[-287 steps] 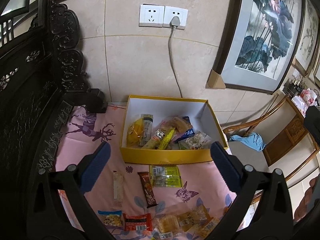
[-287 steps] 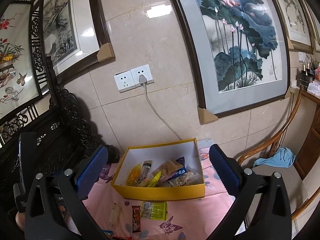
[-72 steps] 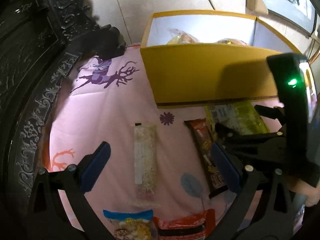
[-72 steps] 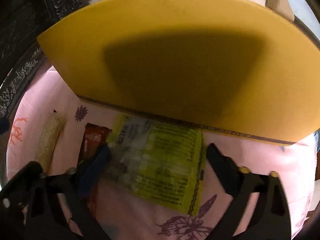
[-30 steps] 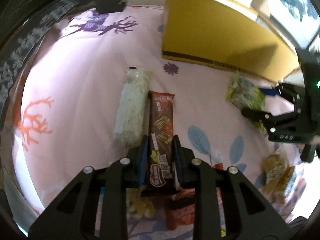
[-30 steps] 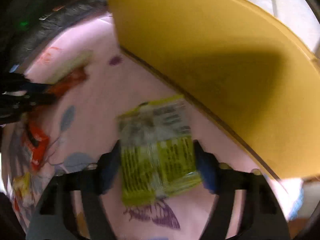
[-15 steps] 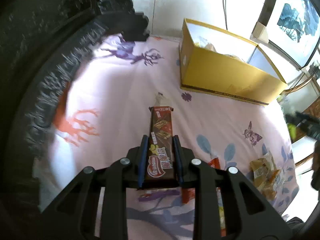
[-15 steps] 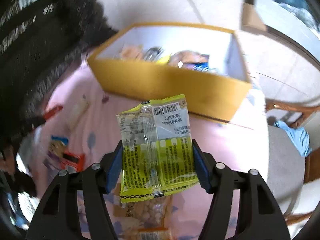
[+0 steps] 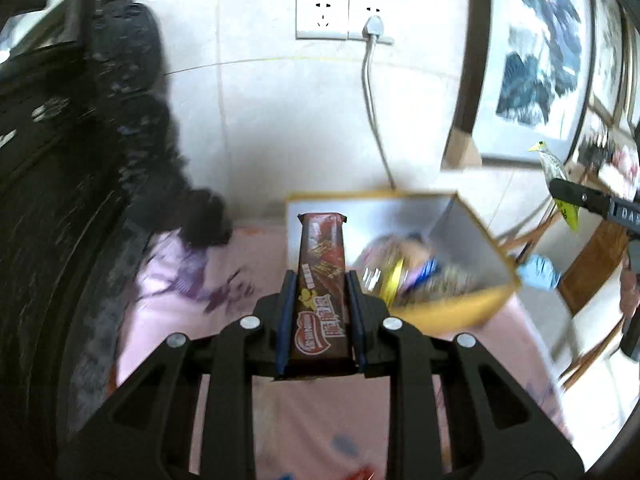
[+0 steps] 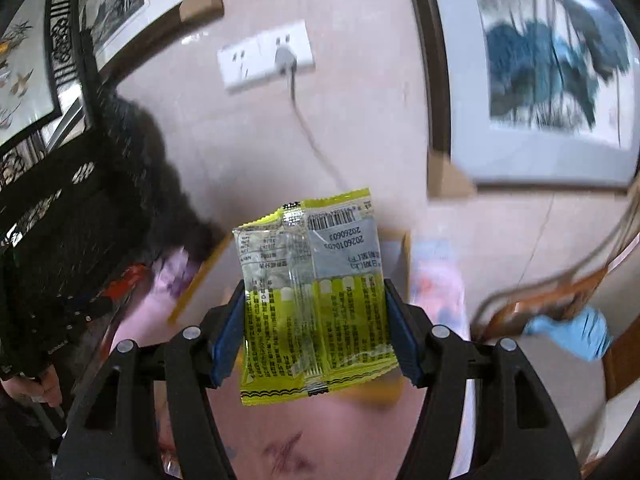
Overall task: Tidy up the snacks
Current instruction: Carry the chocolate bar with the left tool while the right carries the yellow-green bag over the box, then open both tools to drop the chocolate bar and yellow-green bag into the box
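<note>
My left gripper (image 9: 320, 284) is shut on a brown chocolate wafer bar (image 9: 322, 280), which sticks out forward over the near left corner of the yellow box (image 9: 472, 304). Several snack packs (image 9: 404, 268) lie blurred inside the box. My right gripper (image 10: 316, 300) is shut on a yellow-green snack packet (image 10: 316, 296), held flat with its barcode side up, above the pink tablecloth (image 10: 320, 440). The packet hides most of the yellow box (image 10: 200, 276) in the right wrist view. At the far right of the left wrist view the right gripper (image 9: 568, 196) shows edge-on with its packet.
A tiled wall with a white socket and grey cable (image 9: 372, 92) rises behind the box. Dark carved wooden furniture (image 9: 60, 160) borders the table on the left. Framed paintings (image 10: 552, 80) hang on the right. A wooden chair with a blue cloth (image 10: 576, 332) stands right of the table.
Both grippers have risen from the tablecloth with their snacks and tilted up toward the wall. The box, earlier ahead or beside them, now lies below and just ahead of them.
</note>
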`<state>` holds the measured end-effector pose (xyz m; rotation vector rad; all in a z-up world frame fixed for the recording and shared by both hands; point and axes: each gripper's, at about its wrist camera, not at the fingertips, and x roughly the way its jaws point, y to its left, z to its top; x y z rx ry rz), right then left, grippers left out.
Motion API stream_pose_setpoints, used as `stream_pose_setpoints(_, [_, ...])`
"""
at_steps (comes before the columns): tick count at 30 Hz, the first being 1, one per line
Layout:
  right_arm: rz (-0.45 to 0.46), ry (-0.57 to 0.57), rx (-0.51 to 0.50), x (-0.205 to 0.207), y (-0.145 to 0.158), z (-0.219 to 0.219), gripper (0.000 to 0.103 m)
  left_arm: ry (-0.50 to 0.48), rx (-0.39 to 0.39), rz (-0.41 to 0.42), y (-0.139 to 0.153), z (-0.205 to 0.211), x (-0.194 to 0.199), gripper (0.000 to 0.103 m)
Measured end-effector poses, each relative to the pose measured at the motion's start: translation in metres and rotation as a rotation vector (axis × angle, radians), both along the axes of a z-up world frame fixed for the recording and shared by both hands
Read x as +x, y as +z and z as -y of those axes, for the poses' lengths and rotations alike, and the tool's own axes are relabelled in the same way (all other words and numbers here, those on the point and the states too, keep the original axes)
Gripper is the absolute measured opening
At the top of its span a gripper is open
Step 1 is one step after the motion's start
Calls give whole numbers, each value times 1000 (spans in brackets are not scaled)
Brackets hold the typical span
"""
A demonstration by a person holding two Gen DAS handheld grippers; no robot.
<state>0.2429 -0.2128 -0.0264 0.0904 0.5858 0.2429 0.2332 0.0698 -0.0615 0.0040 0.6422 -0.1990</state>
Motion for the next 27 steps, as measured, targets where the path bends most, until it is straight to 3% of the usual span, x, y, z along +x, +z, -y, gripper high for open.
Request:
stream_pose_setpoints(4, [-8, -9, 23, 44, 23, -1, 64, -2, 58, 24, 20, 21, 47, 24])
stream_pose_setpoints(8, [-10, -11, 37, 67, 23, -11, 64, -4, 69, 33, 25, 34, 69, 24])
stream_pose_setpoints(9, [-18, -5, 38, 71, 21, -13, 66, 9, 75, 38, 24, 35, 72, 31])
stream_pose_setpoints(10, [-35, 2, 36, 78, 17, -14, 76, 42, 94, 59, 22, 36, 74, 80])
stream_pose_setpoints(11, [-53, -3, 19, 82, 13, -16, 87, 64, 110, 67, 22, 37, 77, 101])
stream_pose_setpoints(12, [-72, -32, -16, 86, 7, -18, 102, 101, 144, 92, 18, 36, 72, 101])
stream_pose_setpoints(14, [-81, -68, -72, 85, 0, -20, 102, 101, 224, 90, 10, 34, 64, 101])
stream_pose_setpoints(18, [-85, 39, -162, 62, -15, -35, 102, 124, 329, 30, -17, 11, 39, 101])
stream_pose_setpoints(22, [-105, 317, -190, 14, -43, -72, 102, 186, 360, -88, -57, -26, 8, 101])
stream_pose_setpoints(24, [-141, 526, -222, -22, -76, -109, 102, 206, 338, -162, -84, -43, -6, 101])
stream_pose_setpoints(27, [-7, 692, -408, -76, -121, -161, 102, 240, 311, -254, -123, -59, -20, 101])
